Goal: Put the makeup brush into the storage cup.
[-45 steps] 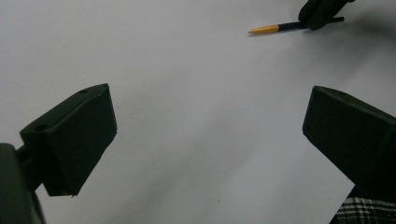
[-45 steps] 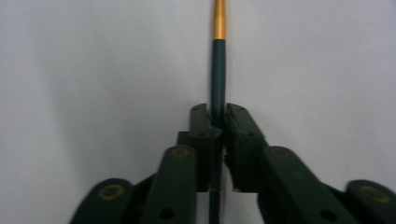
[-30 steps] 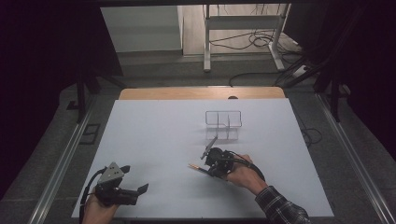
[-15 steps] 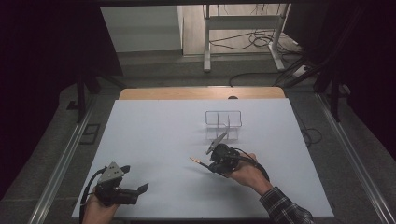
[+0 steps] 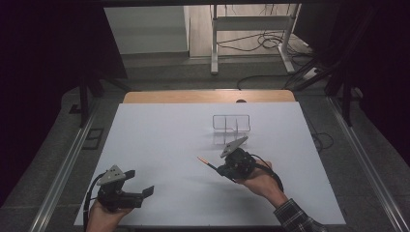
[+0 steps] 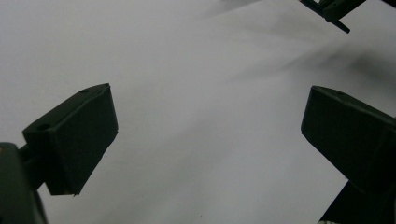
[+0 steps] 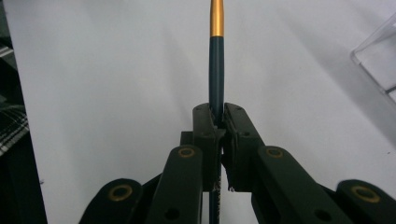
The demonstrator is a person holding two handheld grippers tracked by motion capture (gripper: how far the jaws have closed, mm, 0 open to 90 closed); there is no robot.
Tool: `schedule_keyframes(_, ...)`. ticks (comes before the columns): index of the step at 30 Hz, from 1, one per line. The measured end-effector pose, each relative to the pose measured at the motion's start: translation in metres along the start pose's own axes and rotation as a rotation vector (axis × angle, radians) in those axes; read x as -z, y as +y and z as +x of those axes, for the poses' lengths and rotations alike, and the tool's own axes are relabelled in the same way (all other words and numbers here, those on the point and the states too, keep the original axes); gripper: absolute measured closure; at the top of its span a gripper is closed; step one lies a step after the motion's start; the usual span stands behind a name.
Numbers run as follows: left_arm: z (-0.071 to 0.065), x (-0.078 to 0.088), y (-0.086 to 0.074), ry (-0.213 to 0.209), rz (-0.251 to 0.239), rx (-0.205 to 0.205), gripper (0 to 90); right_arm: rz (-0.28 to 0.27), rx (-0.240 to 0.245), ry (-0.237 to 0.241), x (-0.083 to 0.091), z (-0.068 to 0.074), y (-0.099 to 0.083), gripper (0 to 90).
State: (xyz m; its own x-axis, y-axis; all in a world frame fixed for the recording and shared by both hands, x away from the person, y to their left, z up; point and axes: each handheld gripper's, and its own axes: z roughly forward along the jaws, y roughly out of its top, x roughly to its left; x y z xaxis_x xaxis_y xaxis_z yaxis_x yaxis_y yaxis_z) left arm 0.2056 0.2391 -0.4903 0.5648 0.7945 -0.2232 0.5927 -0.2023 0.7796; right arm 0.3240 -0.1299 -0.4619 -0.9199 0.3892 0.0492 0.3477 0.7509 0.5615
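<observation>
While clamped on a pen (image 7: 216, 70) in the right gripper (image 5: 223, 170), lifted above the table's (image 5: 159, 140) near-right part, gold tip cut off at frame top. Left gripper (image 6: 205, 140) spread wide, empty, by near-left corner. Clear rack (image 5: 231, 123) behind, faint.

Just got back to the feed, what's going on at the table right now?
A person works at a white table with a gripper in each hand. The right gripper is shut on a dark pen with a gold band, which sticks out ahead of it, held above the table just short of a clear plastic organizer. The left gripper is open with nothing between its jaws, resting near the table's front left edge.
</observation>
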Motion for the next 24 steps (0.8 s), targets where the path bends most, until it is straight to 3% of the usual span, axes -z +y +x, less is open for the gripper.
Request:
schedule_keyframes(9,-0.010,-0.006,0.008,-0.035,-0.011,-0.025,8.2,-0.100,-0.023,-0.008,0.014,0.003,-0.001,84.0)
schedule_keyframes(20,-0.014,-0.017,0.020,-0.090,-0.064,0.005,11.9,-0.199,-0.066,0.002,0.025,0.001,-0.001,84.0)
schedule_keyframes(24,-0.019,-0.023,0.024,-0.114,-0.060,-0.011,13.5,-0.237,-0.082,0.013,0.029,0.000,-0.002,84.0)
